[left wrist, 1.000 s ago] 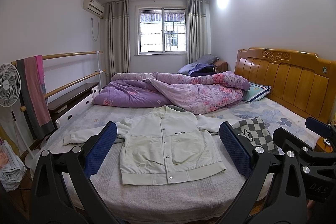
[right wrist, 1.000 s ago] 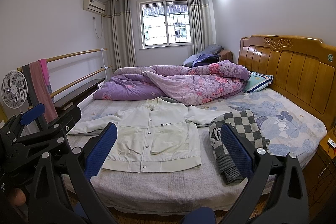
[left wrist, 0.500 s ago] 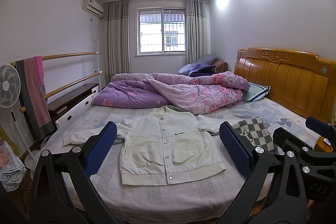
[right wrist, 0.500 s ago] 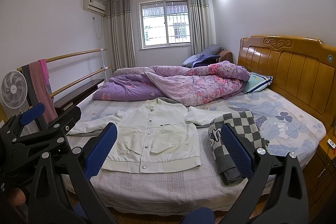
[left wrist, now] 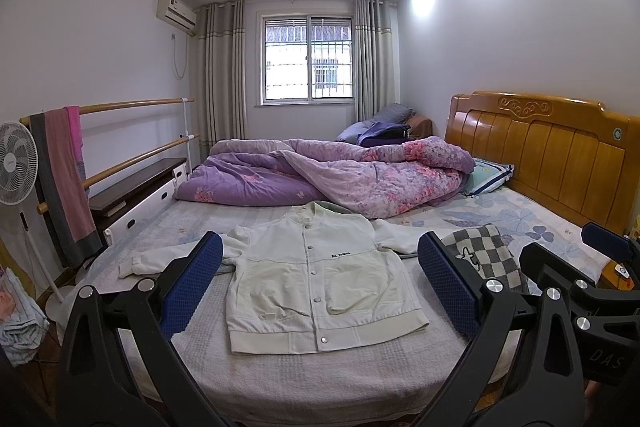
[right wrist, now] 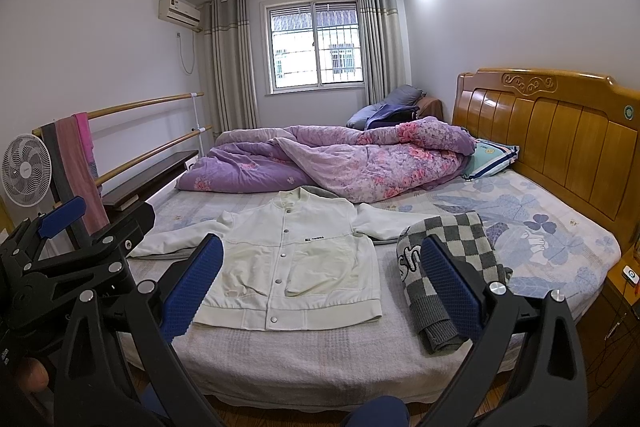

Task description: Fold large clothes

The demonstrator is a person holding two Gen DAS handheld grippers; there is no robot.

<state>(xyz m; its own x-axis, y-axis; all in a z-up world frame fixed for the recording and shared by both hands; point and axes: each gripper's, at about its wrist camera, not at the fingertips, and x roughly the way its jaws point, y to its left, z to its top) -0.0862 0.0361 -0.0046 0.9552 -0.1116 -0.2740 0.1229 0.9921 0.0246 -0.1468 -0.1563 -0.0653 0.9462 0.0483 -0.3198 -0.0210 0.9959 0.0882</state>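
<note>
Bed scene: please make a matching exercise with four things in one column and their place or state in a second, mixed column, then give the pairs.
1. white jacket
2. checkered knit
3. purple quilt
4. striped pillow

A. bunched up on the far side of the bed
B. by the headboard
C. spread flat, buttoned
D. folded, right of the jacket

Pairs: 1-C, 2-D, 3-A, 4-B

Wooden headboard [left wrist: 536, 151] at the bed's right end. Blue-striped pillow [left wrist: 486, 175] lies against the headboard's base; purple floral quilt [left wrist: 328, 179] is heaped just left of the pillow. Window [left wrist: 308, 61] in the wall beyond the headboard, flanked by curtains [left wrist: 220, 75]. Opposite the headboard: white fan [left wrist: 16, 163], wooden rails [left wrist: 132, 131] with towels [left wrist: 60, 179], air conditioner [left wrist: 177, 13] above.
</note>
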